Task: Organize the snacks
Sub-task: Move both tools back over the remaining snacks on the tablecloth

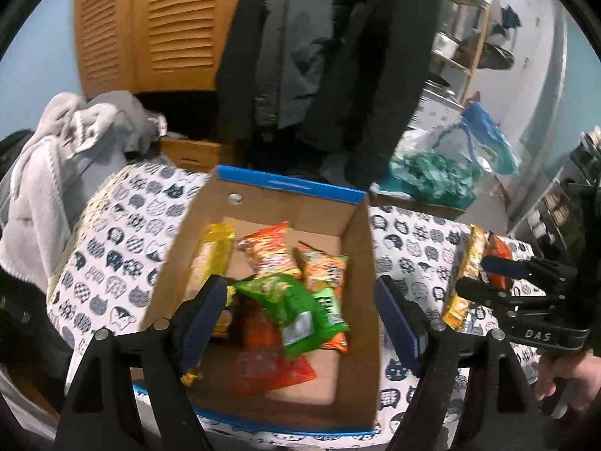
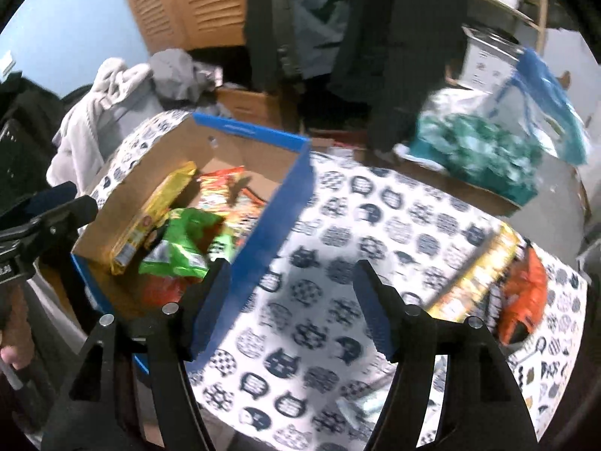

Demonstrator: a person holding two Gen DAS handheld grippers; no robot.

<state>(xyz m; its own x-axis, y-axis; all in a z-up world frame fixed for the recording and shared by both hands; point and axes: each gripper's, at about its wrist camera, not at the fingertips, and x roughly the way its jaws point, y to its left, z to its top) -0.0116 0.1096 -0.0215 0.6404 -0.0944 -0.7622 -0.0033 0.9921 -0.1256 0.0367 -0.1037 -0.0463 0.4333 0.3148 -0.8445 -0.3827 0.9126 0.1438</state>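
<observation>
A cardboard box (image 1: pixel 353 233) with blue rims sits on a cat-print cloth (image 1: pixel 112 248). It holds a yellow packet (image 1: pixel 214 251), orange packets (image 1: pixel 270 251), a green packet (image 1: pixel 296 308) and a red one (image 1: pixel 270 372). My left gripper (image 1: pixel 300 319) is open and empty above the box. My right gripper (image 2: pixel 291 304) is open and empty over the cloth, right of the box (image 2: pixel 270 225). A yellow packet (image 2: pixel 477 274) and an orange packet (image 2: pixel 526 293) lie on the cloth to its right. The right gripper also shows in the left wrist view (image 1: pixel 484 274).
A pile of grey clothes (image 1: pixel 67 143) lies at the far left. A clear bag of teal wrapped sweets (image 1: pixel 435 176) rests on another box behind the table. Dark coats (image 1: pixel 357 56) hang behind, beside louvred wooden doors (image 1: pixel 150 26). Shelves (image 1: pixel 469 30) stand at the right.
</observation>
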